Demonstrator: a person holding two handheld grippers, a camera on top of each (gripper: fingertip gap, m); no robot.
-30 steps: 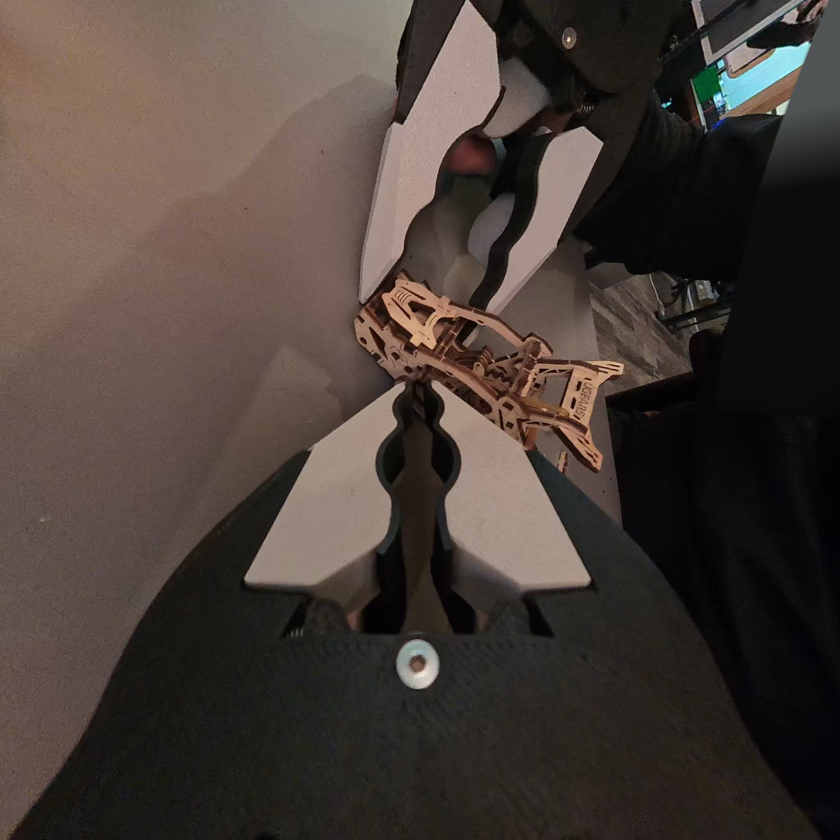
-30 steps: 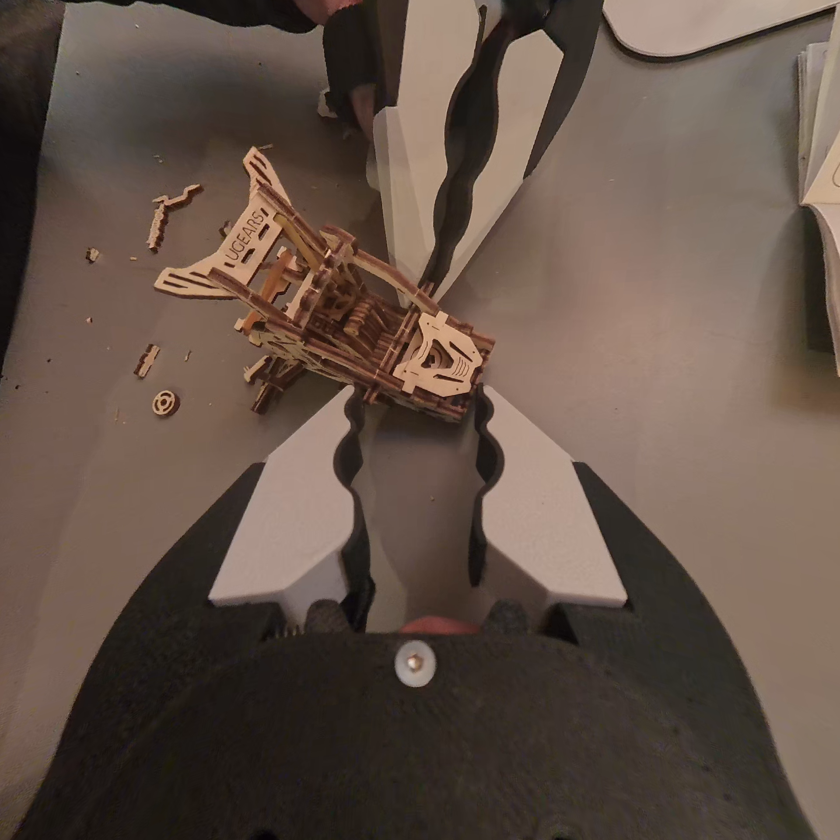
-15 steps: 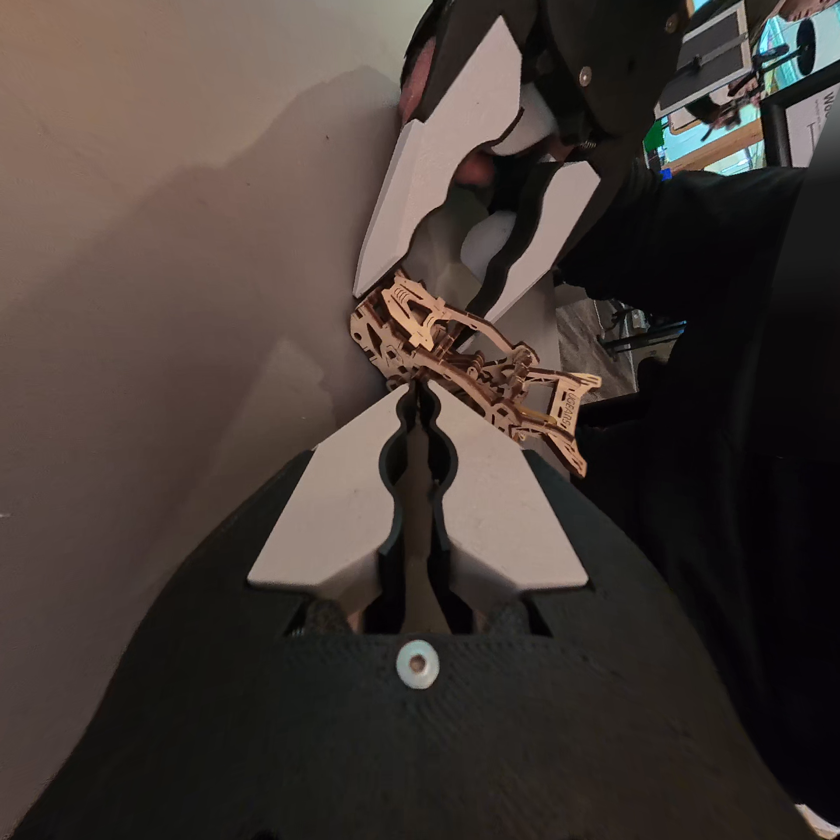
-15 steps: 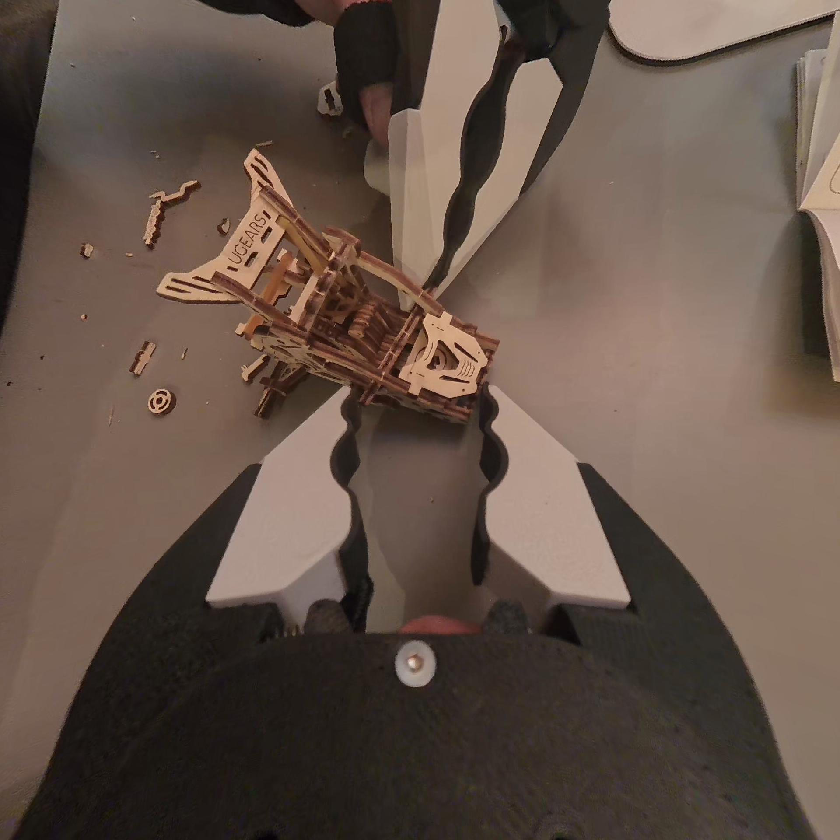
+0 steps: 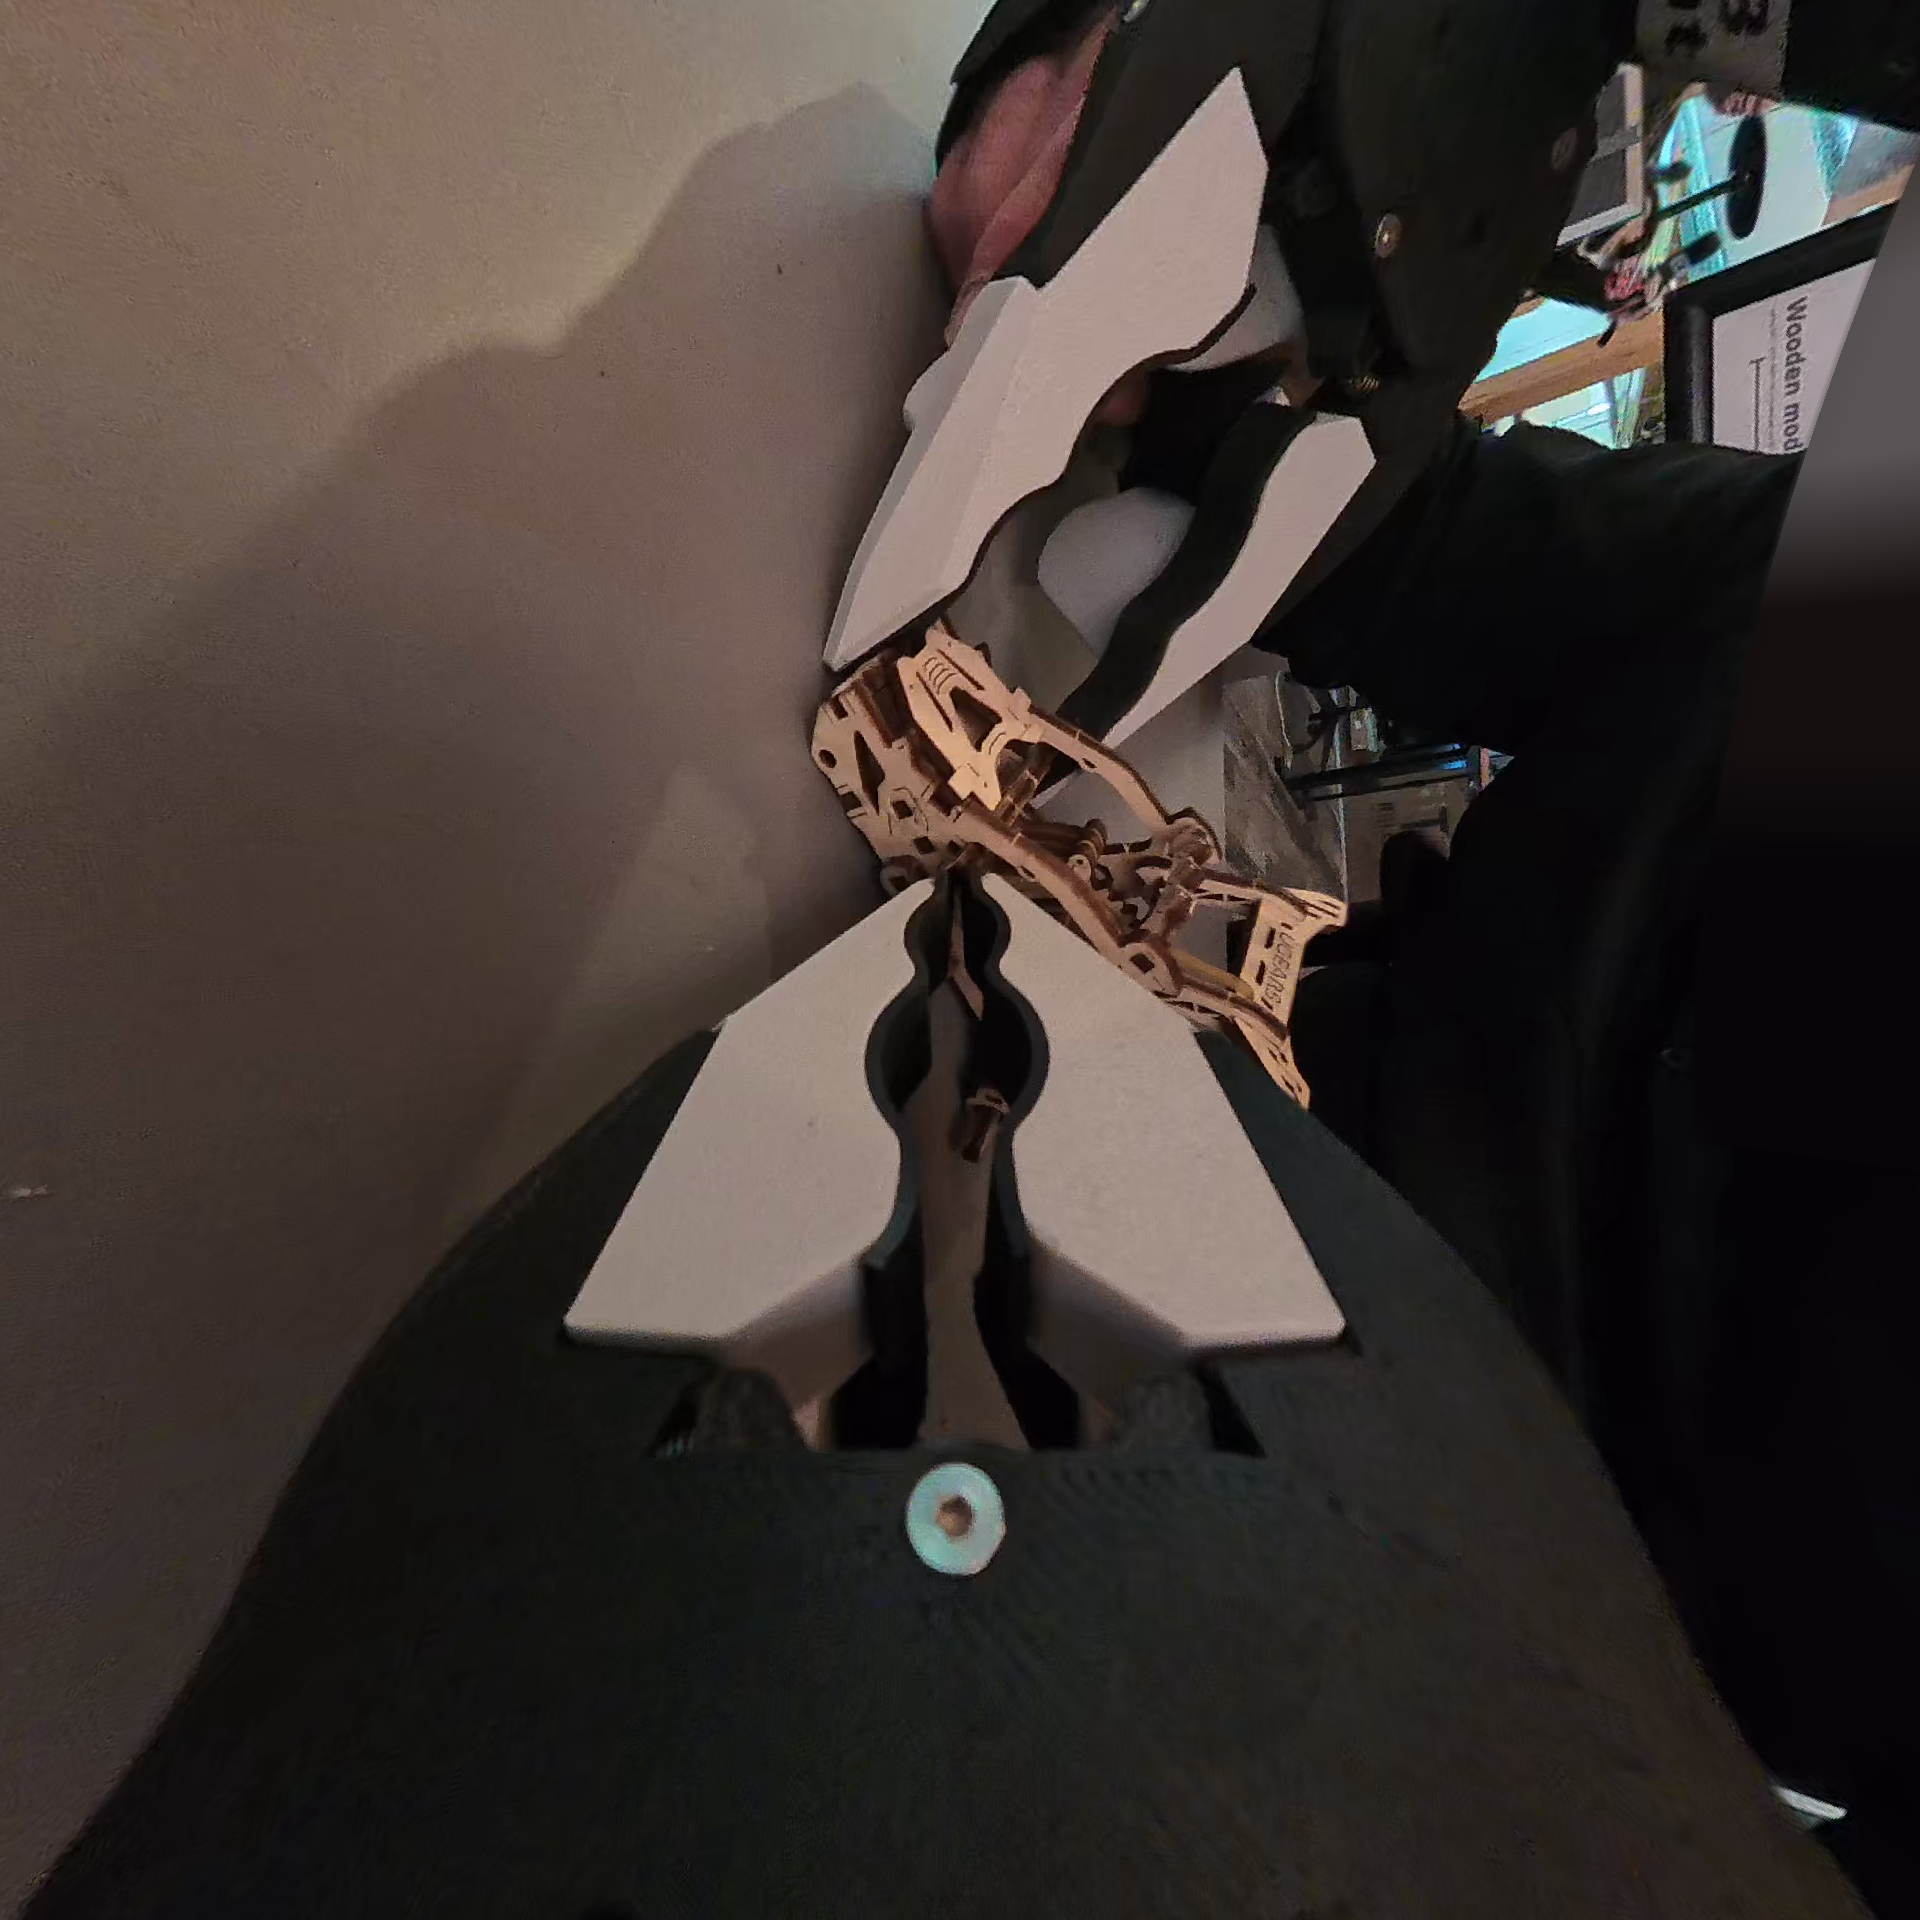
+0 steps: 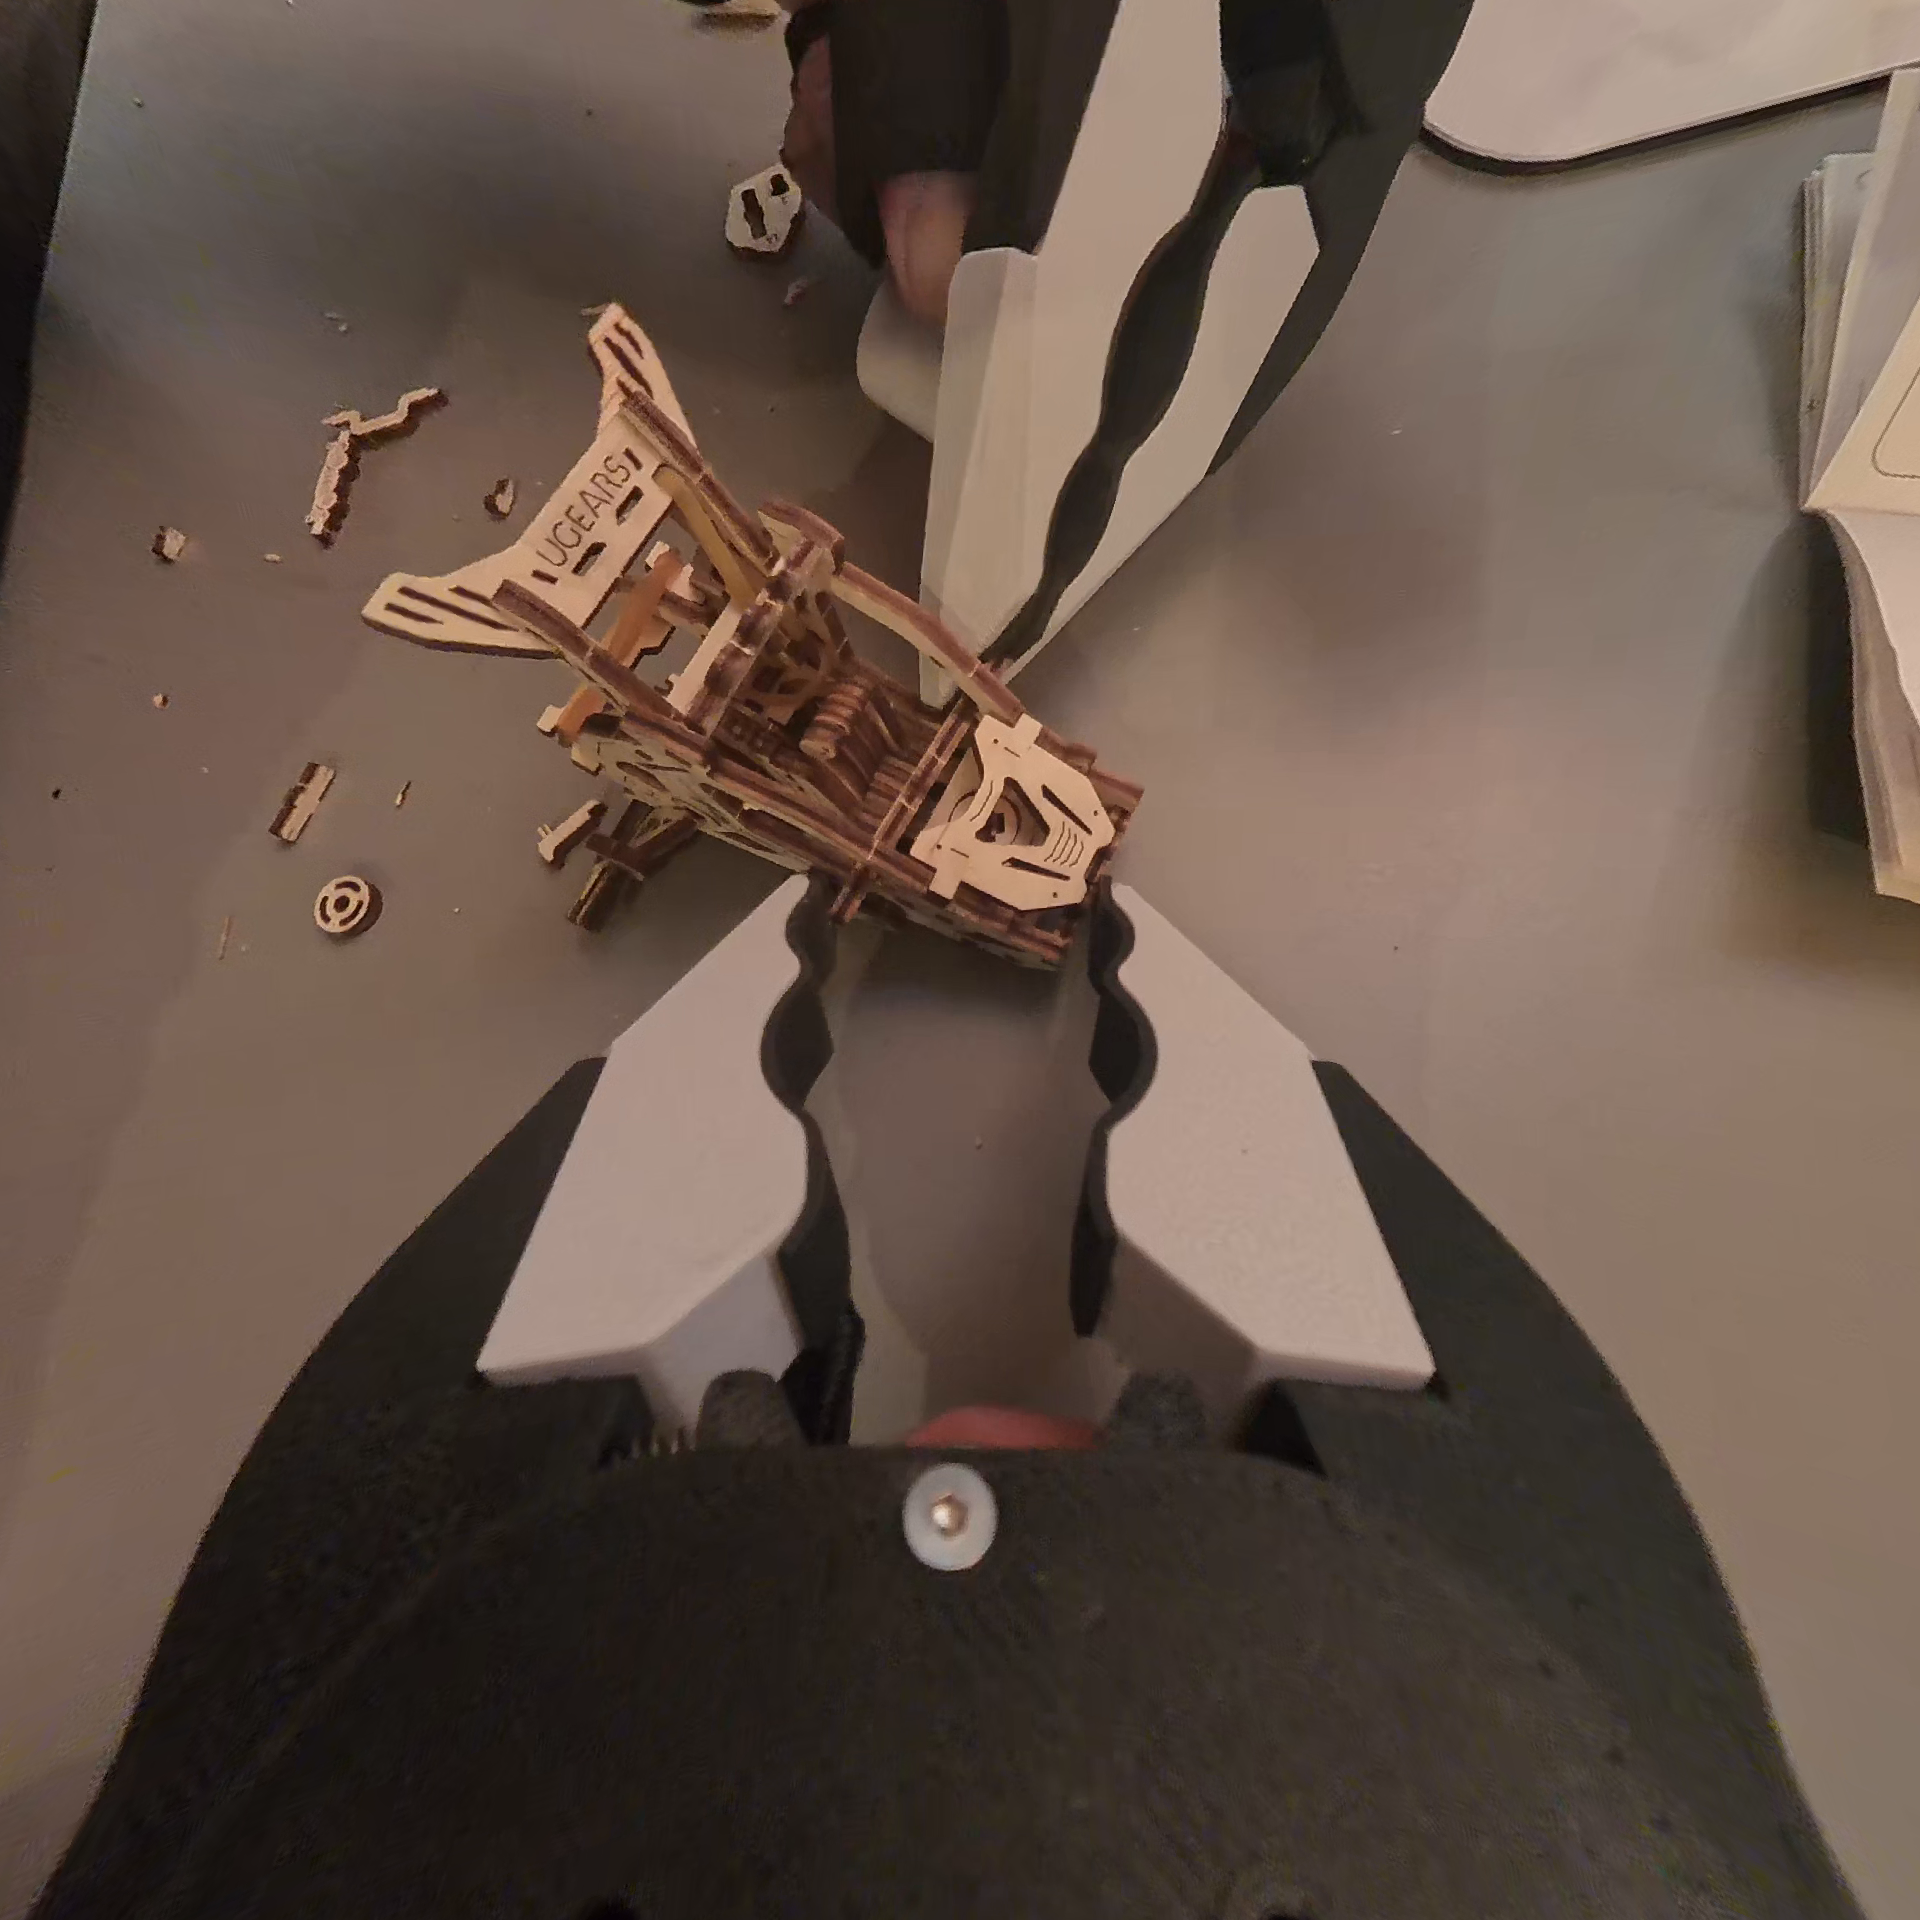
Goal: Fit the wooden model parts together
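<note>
1. Left wrist view: the left gripper, with white fingers on a black body, has its tips pressed together on a thin strip of the pale laser-cut wooden model.
2. Same view: the model sits just beyond those tips, slanting down to the right, its lettered end plate lowest.
3. Same view: the right gripper reaches in from the top, its jaws spread around the model's upper end, one white finger lying against the grey tabletop.
4. Right wrist view: the right gripper is pinching the model by its near end, a tip touching each side of the brown layered frame.
5. Same view: the model tilts over the tabletop, its flared, lettered plate pointing to the upper left.
6. Same view: the left gripper comes down from the top, its tips closed on the model's curved wooden arm.
7. Same view: small wooden offcuts and a little wooden ring lie scattered left of the model.
8. Same view: a stack of white paper sheets sits at the right edge.
</note>
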